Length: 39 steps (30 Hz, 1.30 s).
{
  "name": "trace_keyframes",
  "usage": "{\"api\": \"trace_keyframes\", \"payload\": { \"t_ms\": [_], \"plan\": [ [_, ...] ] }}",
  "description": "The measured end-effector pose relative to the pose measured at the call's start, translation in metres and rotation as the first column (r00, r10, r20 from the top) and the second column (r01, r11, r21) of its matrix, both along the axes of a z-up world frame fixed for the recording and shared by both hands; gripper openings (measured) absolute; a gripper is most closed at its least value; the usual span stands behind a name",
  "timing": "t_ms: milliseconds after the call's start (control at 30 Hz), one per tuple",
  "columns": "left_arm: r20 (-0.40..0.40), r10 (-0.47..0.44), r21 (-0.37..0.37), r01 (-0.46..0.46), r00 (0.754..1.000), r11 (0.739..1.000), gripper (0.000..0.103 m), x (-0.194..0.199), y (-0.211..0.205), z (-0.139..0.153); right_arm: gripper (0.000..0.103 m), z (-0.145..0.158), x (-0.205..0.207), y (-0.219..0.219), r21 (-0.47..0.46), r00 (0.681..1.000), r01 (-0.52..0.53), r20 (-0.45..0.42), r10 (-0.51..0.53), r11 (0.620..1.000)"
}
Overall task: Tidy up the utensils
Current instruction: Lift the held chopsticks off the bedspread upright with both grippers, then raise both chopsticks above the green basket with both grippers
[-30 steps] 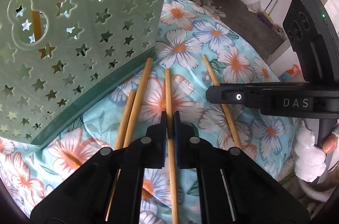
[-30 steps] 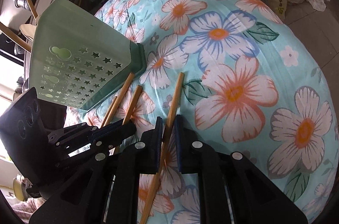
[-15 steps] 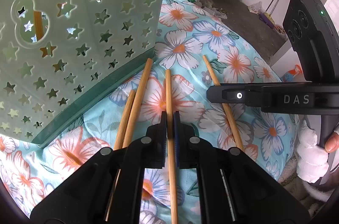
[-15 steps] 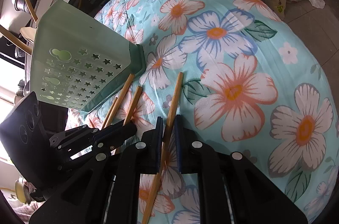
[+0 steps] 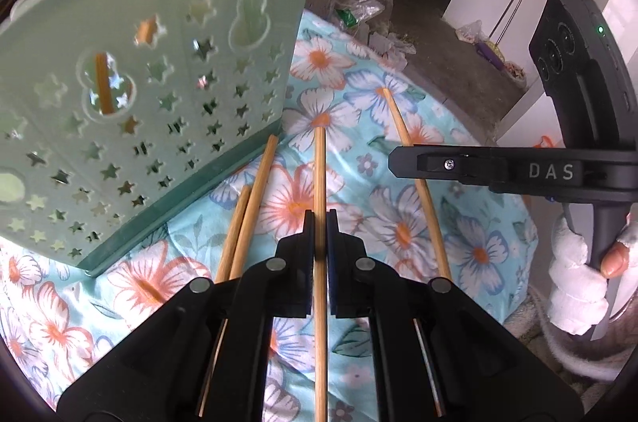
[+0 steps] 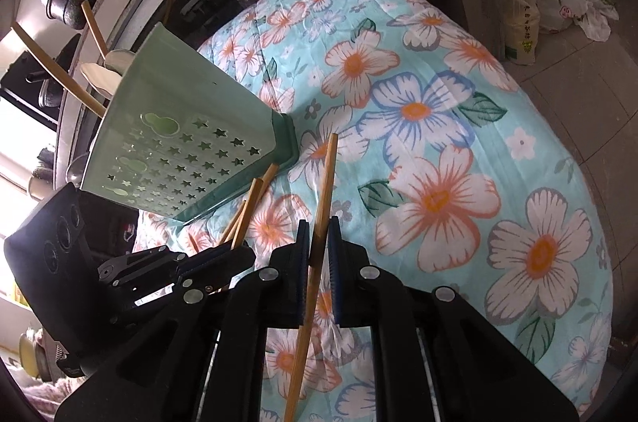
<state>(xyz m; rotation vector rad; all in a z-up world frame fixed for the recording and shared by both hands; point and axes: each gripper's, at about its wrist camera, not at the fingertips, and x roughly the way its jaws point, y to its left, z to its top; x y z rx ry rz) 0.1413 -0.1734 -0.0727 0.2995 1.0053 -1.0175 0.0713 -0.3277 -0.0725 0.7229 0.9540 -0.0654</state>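
While each hand-held gripper, left (image 5: 317, 222) and right (image 6: 318, 228), clamps one chopstick (image 5: 319, 182) mid-shaft, we judge them bound for the holder (image 5: 139, 95), upper left.

Your left gripper (image 5: 319, 218) pinches one chopstick (image 5: 320, 166); two more chopsticks (image 5: 249, 210) lie beside the green holder (image 5: 159, 95).

Four bamboo chopsticks (image 5: 320, 182) beside green holder (image 5: 151, 111) (star-perforated, upright).

holder (image 5: 151, 111) left on cloth (image 5: 470, 222) | loose chopsticks (image 5: 255, 198) right beside it
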Motion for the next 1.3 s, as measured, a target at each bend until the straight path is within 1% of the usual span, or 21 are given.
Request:
{"api": "trace_keyframes", "payload": {
  "t_ms": [167, 433, 600, 867, 1000, 1133, 1200, 1300],
  "plan": [
    [0.013, 0.015, -0.081, -0.014, 1.0, 0.997, 0.005, 0.0, 0.015, 0.026, 0.009, 0.021, -0.003, 0.004, -0.043, 0.999, -0.004, 0.047, 0.006, 0.999],
    [0.029, 0.057, -0.181, -0.051, 0.998, 0.982, 0.005, 0.0, 0.04, 0.064, 0.008, 0.049, -0.011, 0.005, -0.087, 0.994, -0.002, 0.113, 0.012, 0.996],
    [0.062, 0.081, -0.215, -0.066, 0.995, 0.974, 0.005, -0.004, 0.047, 0.08, 0.007, 0.066, -0.016, 0.009, -0.119, 0.988, -0.006, 0.152, 0.024, 0.993],
    [0.125, 0.129, -0.282, -0.09, 0.984, 0.955, 0.005, -0.011, 0.07, 0.113, 0.007, 0.095, -0.022, 0.019, -0.171, 0.973, -0.015, 0.224, 0.054, 0.985],
    [0.136, 0.16, -0.328, -0.108, 0.978, 0.938, 0.005, -0.008, 0.083, 0.136, 0.007, 0.113, -0.024, 0.023, -0.216, 0.961, -0.02, 0.266, 0.079, 0.976],
    [0.168, 0.194, -0.383, -0.118, 0.966, 0.916, 0.005, -0.003, 0.096, 0.166, 0.007, 0.13, -0.023, 0.025, -0.246, 0.946, -0.026, 0.307, 0.103, 0.969],
    [0.176, 0.213, -0.417, -0.123, 0.961, 0.901, 0.005, 0.001, 0.101, 0.181, 0.007, 0.137, -0.022, 0.024, -0.244, 0.939, -0.033, 0.325, 0.114, 0.969],
    [0.192, 0.244, -0.476, -0.127, 0.951, 0.87, 0.005, 0.009, 0.113, 0.209, 0.007, 0.15, -0.021, 0.025, -0.251, 0.925, -0.041, 0.356, 0.132, 0.967]
  ]
}}
